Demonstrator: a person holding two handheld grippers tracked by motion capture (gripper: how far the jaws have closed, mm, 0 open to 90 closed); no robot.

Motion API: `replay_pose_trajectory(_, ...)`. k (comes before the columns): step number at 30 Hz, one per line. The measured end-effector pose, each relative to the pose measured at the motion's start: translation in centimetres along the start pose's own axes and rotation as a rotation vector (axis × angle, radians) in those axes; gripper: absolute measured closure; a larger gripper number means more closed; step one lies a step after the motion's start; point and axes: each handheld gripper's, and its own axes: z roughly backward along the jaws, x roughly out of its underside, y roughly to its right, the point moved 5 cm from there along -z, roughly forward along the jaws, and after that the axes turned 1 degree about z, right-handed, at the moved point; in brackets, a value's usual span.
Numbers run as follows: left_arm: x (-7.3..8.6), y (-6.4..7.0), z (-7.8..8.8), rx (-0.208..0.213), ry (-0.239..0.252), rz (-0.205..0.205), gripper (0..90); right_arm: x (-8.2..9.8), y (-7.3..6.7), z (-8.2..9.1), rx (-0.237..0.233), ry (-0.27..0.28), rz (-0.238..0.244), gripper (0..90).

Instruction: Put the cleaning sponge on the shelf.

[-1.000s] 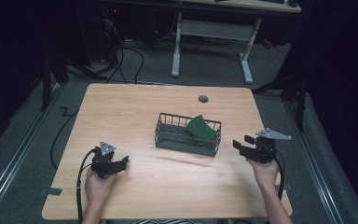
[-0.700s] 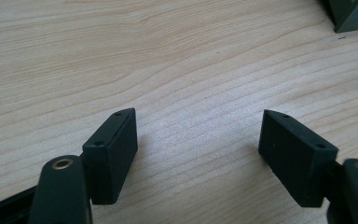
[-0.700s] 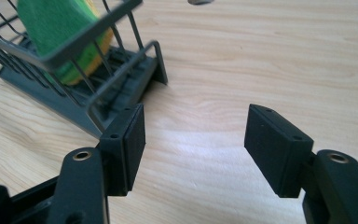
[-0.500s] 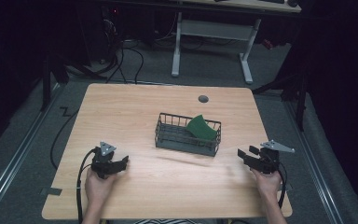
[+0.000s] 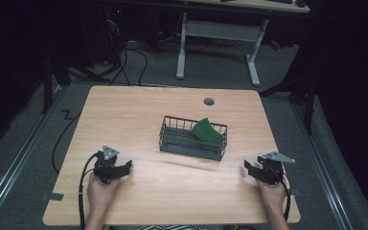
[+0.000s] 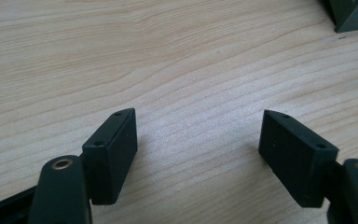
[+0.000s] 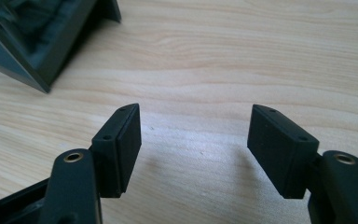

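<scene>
- Wire basket (image 5: 193,140) sitting mid-table, a green piece (image 5: 207,131) leaning inside toward its right end.
- Left gripper (image 5: 124,166) resting near-left of basket, well apart from it; jaws standing wide open w/ nothing btwn them, just bare wood showing in left gripper view (image 6: 198,140).
- Right gripper (image 5: 250,167) sitting near-right of basket; jaws also spread open, empty (image 7: 193,128); basket corner (image 7: 37,42) showing upper left in right gripper view.
- Table (image 5: 139,115) light wood; round grommet hole (image 5: 209,101) lying beyond basket.
</scene>
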Motion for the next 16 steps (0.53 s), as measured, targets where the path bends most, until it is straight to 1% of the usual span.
replay_pose_trajectory(1, 0.0, 0.0, 0.0, 0.0, 0.0, 0.001, 28.3, 0.02, 0.01, -0.08, 0.004, -0.008, 0.0, 34.3)
replay_pose_trajectory(3, 0.0, 0.0, 0.0, 0.0, 0.0, 0.0, 28.3, -0.07, 0.01, -0.09, 0.0, 0.005, -0.01, 34.2)
replay_pose_trajectory(5, 0.0, 0.0, 0.01, 0.0, 0.0, 0.001, 28.3, -0.04, -0.06, -0.34, 0.009, -0.023, -0.017, 33.0)
replay_pose_trajectory(6, 0.0, 0.0, 0.01, -0.001, 0.0, 0.001, 28.3, -0.03, -0.08, -0.59, 0.024, -0.049, -0.009, 32.5)
replay_pose_trajectory(7, 0.01, 0.01, 0.01, 0.0, 0.0, 0.001, 28.3, -0.06, -0.15, -0.65, 0.034, -0.053, -0.005, 32.5)
replay_pose_trajectory(9, 0.03, 0.01, 0.03, -0.001, 0.0, 0.002, 28.3, -0.12, -0.28, -0.83, 0.057, -0.057, 0.023, 31.9)
replay_pose_trajectory(16, 0.06, 0.02, 0.06, -0.001, -0.001, -0.001, 27.9, -0.12, -0.3, -0.83, 0.057, -0.059, 0.022, 31.5)
